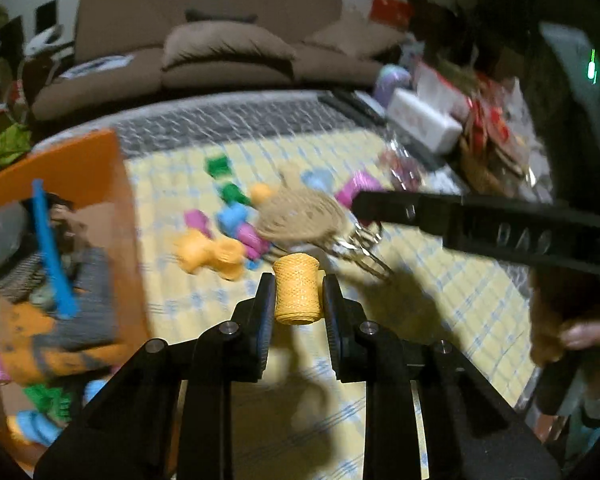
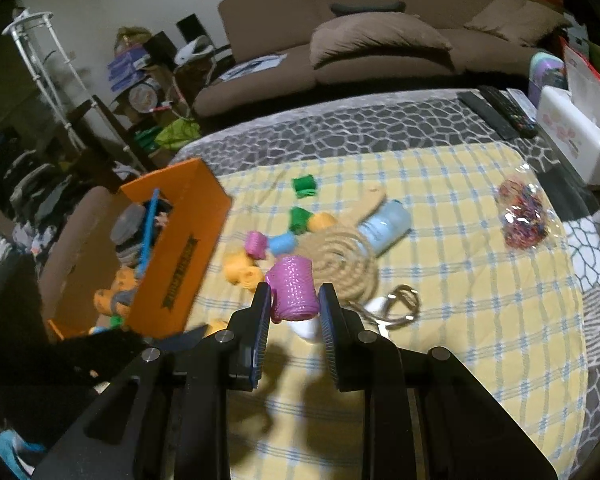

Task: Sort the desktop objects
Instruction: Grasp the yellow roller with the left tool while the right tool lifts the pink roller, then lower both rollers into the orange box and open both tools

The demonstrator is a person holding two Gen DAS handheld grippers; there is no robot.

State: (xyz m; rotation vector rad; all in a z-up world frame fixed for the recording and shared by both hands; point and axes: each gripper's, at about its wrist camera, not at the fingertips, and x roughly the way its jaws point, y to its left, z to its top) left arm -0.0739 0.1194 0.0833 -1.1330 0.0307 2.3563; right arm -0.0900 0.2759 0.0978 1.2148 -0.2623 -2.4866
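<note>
Left tongs point(image 1: 297, 300) narrow, clamped on a yellow ribbed plastic roller point(image 1: 296, 294) above the checked yellow cloth point(image 1: 440, 300). Right tongs point(image 2: 294, 310) narrow, gripping a pink mesh-textured roller point(image 2: 292, 292), tilted. More rollers point(image 2: 256, 244) heaped beside a coiled rope mat point(image 2: 346, 258); orange cardboard box point(image 2: 188, 236) near them.

So both my cams sit right behind my fingers, looking forward and down over the yellow checked tablecloth point(image 2: 440, 280) toward the brown fabric sofa point(image 2: 380, 36). My left one is low and close, pretty blurry, with the open orange cardboard box point(image 1: 80, 168) hard on its left. My right one sits a bit higher, I think. Both catch the box point(image 2: 180, 248), the coiled tan rope mat point(image 2: 340, 256) and the sofa point(image 1: 220, 56).
</note>
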